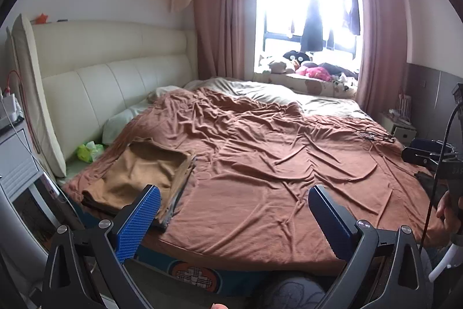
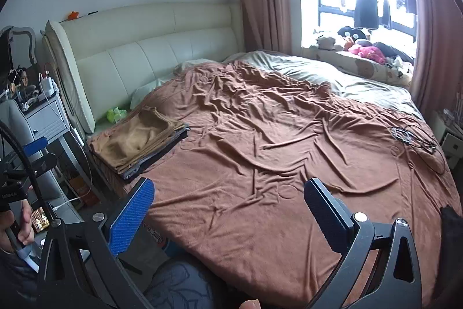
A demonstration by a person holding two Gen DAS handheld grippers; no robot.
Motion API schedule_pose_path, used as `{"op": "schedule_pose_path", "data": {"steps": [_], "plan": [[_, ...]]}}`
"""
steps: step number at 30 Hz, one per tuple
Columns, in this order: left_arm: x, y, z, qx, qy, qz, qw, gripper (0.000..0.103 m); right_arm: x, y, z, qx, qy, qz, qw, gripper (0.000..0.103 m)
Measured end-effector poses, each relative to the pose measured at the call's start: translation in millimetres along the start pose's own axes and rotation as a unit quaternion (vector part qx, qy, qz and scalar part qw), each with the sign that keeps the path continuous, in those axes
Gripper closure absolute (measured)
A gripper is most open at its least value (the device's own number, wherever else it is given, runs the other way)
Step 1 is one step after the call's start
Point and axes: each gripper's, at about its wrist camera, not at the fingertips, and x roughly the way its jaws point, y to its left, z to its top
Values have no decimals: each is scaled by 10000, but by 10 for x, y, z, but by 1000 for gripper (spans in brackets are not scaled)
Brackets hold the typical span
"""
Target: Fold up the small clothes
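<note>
**Both grippers spread above the bed, stack of folded clothes at the left**

Left wrist view: the left gripper is spread wide, holding nothing. The stack of folded tan and dark fabric clothes lies at lower left on the wrinkled rust-brown bedsheet, just behind the left blue finger pad.

Right wrist view: the right gripper is likewise spread and empty. The stack sits at centre left, near the cream padded headboard.

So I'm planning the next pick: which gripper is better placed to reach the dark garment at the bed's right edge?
Probably the right gripper. The dark garment lies just beside its open fingers, while the open left gripper sits by the folded tan clothes stack, across the brown sheet.
</note>
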Motion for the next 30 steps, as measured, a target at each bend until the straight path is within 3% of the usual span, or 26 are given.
{"op": "schedule_pose_path", "data": {"steps": [14,30], "plan": [[-388,-447,-126,-25,-413,-57,9991,0,-614,-52,-421,82,-380,-370,9986,0],[-575,-667,-518,39,-514,43,9987,0,-835,-36,-1015,232,-616,-546,9963,0]]}}
